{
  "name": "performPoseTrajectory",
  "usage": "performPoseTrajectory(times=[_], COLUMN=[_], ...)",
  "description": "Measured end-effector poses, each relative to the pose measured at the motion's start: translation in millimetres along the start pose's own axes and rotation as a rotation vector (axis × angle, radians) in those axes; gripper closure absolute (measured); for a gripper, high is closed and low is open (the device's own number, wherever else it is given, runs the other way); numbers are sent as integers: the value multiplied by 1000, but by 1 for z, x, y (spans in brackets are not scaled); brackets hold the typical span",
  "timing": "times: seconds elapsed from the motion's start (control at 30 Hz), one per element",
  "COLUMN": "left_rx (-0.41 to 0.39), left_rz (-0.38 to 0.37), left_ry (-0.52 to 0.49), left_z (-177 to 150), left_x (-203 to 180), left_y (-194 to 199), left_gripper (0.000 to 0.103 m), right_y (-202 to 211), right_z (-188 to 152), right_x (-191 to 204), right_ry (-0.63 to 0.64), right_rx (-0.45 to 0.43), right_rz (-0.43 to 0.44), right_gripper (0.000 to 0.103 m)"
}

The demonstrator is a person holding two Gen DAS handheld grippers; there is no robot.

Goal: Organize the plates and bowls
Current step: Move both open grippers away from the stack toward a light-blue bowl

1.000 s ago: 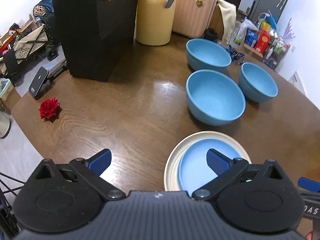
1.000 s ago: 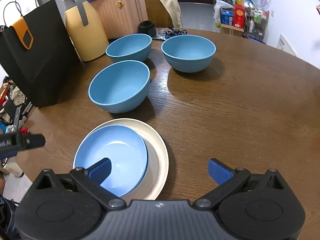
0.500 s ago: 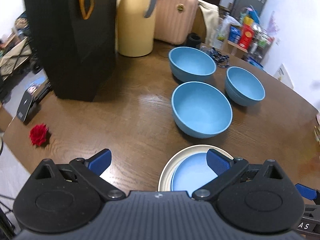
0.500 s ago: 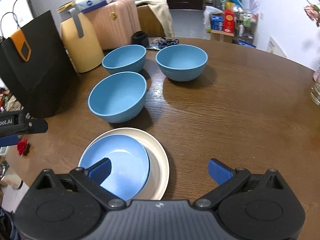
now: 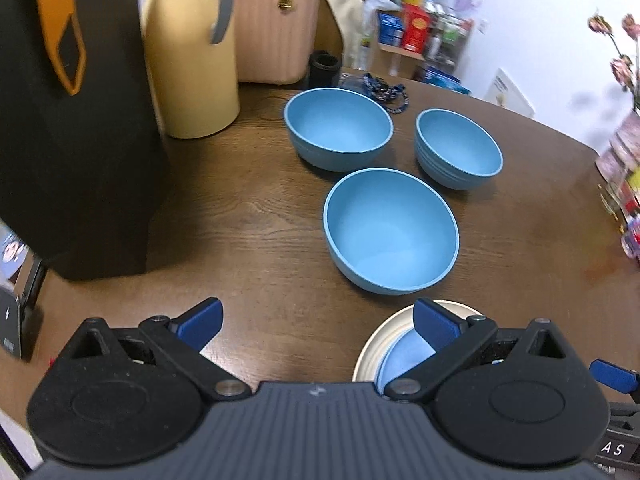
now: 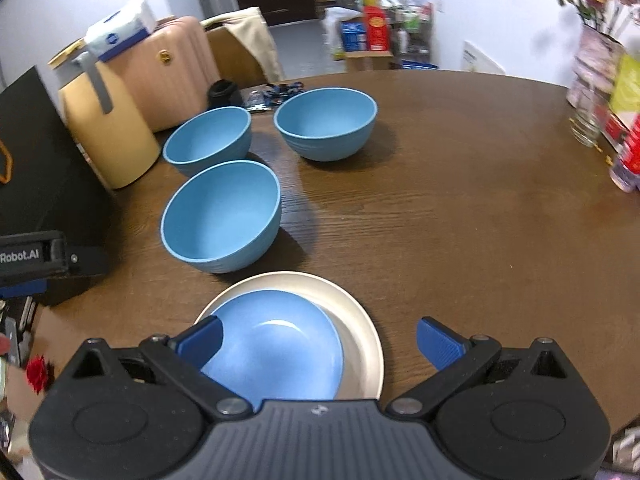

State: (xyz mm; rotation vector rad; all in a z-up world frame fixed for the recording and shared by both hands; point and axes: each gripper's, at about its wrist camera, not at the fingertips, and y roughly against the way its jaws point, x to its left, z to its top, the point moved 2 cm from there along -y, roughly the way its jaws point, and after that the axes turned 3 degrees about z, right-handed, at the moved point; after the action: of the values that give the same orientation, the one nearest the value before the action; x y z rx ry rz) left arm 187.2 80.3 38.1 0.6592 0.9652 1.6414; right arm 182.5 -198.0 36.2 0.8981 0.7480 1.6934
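Three blue bowls stand apart on the brown table: a near one (image 5: 390, 232) (image 6: 222, 216), a far left one (image 5: 338, 128) (image 6: 208, 140) and a far right one (image 5: 458, 148) (image 6: 326, 122). A blue plate (image 6: 276, 356) (image 5: 404, 356) lies on a cream plate (image 6: 356, 328) (image 5: 376, 344) at the near edge. My left gripper (image 5: 318, 320) is open and empty above the table, left of the plates. My right gripper (image 6: 320, 338) is open and empty above the plates.
A black paper bag (image 5: 68, 128) (image 6: 36, 184), a yellow jug (image 5: 192, 52) (image 6: 108, 124) and a pink suitcase (image 5: 276, 20) (image 6: 172, 68) stand at the back left. A glass vase with flowers (image 6: 592, 92) and packets stand at the right edge. A red rose (image 6: 36, 372) lies at the near left.
Both grippers have pulled back and tilted upward, so the plates sit lower in view and more of the room shows. Both stay open. Bowls and plates have not moved.
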Motion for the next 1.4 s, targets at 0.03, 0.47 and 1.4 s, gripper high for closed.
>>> performPoseTrajectory(times=[0.03,0.47,1.4], left_rx=[2,23,26], left_rz=[-8,-105,-127], left_ry=[-12,-157,-145], left_z=[2,15,55], left_x=[2,5,19], left_y=[-1,-19,-52], left_gripper=[0,0,0], right_y=[1,11,-8], right_z=[-2,-20,28], right_x=[4,31,60], right_ry=[-10,-111,-99], right_rx=[-8,-59,-94], right_rz=[-10,-110,-176], right_gripper=[0,0,0])
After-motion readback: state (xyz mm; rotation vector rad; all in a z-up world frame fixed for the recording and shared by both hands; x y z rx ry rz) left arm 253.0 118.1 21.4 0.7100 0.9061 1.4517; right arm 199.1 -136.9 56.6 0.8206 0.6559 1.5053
